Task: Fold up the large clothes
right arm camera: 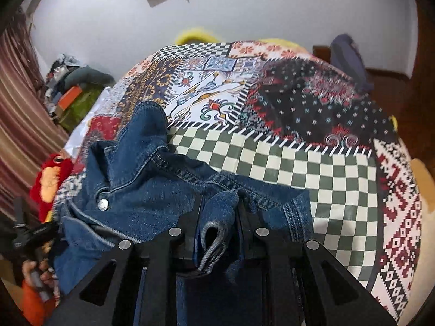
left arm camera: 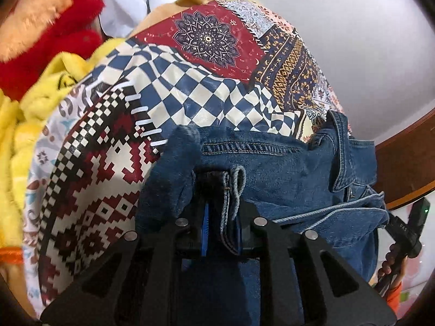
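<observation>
A blue denim jacket (left arm camera: 272,168) lies bunched on the patchwork bedspread (left arm camera: 190,81). My left gripper (left arm camera: 221,212) is shut on a folded denim edge of it, close to the camera. In the right wrist view the same jacket (right arm camera: 141,179) shows its collar and a metal snap. My right gripper (right arm camera: 220,217) is shut on another folded hem of the jacket. The jacket hangs between the two grippers, just above the bedspread (right arm camera: 285,157). The right hand-held gripper (left arm camera: 407,231) shows at the right edge of the left wrist view.
A red and orange plush toy (left arm camera: 40,27) and a yellow fleece blanket (left arm camera: 16,135) lie at the left. A wooden bed frame (left arm camera: 402,157) runs on the right. A striped curtain (right arm camera: 19,103) and clutter (right arm camera: 70,87) stand at the left, white wall behind.
</observation>
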A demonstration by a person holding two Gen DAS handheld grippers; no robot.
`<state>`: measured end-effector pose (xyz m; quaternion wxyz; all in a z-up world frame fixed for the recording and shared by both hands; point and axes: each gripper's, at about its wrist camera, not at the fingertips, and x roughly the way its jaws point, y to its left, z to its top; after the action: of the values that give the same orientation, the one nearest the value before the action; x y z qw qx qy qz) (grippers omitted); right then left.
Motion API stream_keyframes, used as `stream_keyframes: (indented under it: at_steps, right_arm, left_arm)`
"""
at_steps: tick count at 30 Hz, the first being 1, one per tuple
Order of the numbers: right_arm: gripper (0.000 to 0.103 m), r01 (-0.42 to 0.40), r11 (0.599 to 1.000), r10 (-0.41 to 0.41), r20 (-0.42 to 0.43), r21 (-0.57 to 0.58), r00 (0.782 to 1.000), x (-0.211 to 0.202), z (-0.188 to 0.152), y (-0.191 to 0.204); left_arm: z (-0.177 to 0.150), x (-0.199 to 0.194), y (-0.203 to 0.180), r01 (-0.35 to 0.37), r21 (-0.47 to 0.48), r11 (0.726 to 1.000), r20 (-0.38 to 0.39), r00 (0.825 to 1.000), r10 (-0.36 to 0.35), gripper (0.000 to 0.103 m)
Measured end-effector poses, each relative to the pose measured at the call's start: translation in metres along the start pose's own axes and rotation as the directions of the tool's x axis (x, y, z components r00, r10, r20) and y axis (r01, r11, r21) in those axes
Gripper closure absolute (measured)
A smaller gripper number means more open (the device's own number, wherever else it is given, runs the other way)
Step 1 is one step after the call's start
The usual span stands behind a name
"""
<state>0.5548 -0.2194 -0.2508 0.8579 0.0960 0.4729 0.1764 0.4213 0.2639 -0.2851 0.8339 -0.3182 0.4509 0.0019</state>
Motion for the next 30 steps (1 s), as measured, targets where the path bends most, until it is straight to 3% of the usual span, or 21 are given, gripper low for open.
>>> stream_keyframes:
  at_steps: [4, 6, 7, 8, 9, 10, 13, 17, 19, 22, 26, 30]
  right_arm:
    - [0.087, -0.026, 0.999, 0.026, -0.008, -0.027, 1.0, -0.023, 0.001, -0.001]
    - [0.087, 0.041, 0.998, -0.04, 0.023, -0.05, 0.999, -0.041, 0.002, 0.002]
    - [0.087, 0.231, 0.971, -0.223, 0.107, -0.064, 0.969, -0.06, 0.003, 0.0]
    - [0.087, 0.347, 0.936, -0.333, 0.168, -0.057, 0.928, -0.075, 0.005, -0.004]
    - [0.087, 0.385, 0.922, -0.37, 0.19, -0.045, 0.909, -0.084, 0.006, -0.009]
    - [0.087, 0.388, 0.921, -0.379, 0.194, -0.012, 0.905, -0.101, 0.007, -0.019]
    - [0.087, 0.309, 0.951, -0.306, 0.142, 0.003, 0.941, -0.126, 0.004, -0.033]
    - [0.087, 0.339, 0.935, -0.323, 0.145, -0.104, 0.935, -0.14, -0.015, -0.013]
    - [0.087, 0.296, 0.944, -0.277, 0.139, -0.146, 0.951, -0.141, -0.026, 0.002]
    - [0.087, 0.233, 0.95, -0.212, 0.119, -0.207, 0.97, -0.133, -0.037, 0.033]
    - [0.087, 0.164, 0.945, -0.146, 0.083, -0.283, 0.986, -0.112, -0.049, 0.071]
    - [0.087, 0.092, 0.934, -0.092, 0.016, -0.345, 0.996, -0.08, -0.058, 0.102]
  left_arm:
    - [0.0, 0.0, -0.007, -0.052, 0.053, 0.997, -0.01, 0.999, 0.052, 0.084]
    - [0.001, 0.0, -0.015, -0.104, 0.088, 0.991, -0.01, 0.994, 0.105, 0.084]
    - [0.0, 0.0, -0.018, -0.126, 0.106, 0.986, -0.011, 0.992, 0.128, 0.085]
    - [0.0, 0.0, -0.019, -0.136, 0.108, 0.985, -0.012, 0.99, 0.138, 0.084]
    - [-0.002, -0.001, -0.021, -0.149, 0.111, 0.983, -0.011, 0.988, 0.151, 0.084]
    - [-0.003, -0.004, -0.023, -0.157, 0.114, 0.981, -0.01, 0.987, 0.159, 0.084]
    - [-0.01, -0.023, -0.032, -0.162, 0.133, 0.978, -0.001, 0.986, 0.164, 0.076]
    - [-0.014, -0.067, -0.04, -0.191, 0.152, 0.97, 0.095, 0.979, 0.178, 0.042]
    - [-0.015, -0.096, -0.044, -0.212, 0.165, 0.963, 0.164, 0.969, 0.185, 0.036]
    - [-0.016, -0.12, -0.049, -0.235, 0.198, 0.952, 0.199, 0.96, 0.196, 0.028]
    - [-0.02, -0.115, -0.056, -0.264, 0.279, 0.923, 0.17, 0.96, 0.223, 0.015]
    - [-0.034, -0.083, -0.058, -0.214, 0.363, 0.907, 0.047, 0.976, 0.212, 0.013]
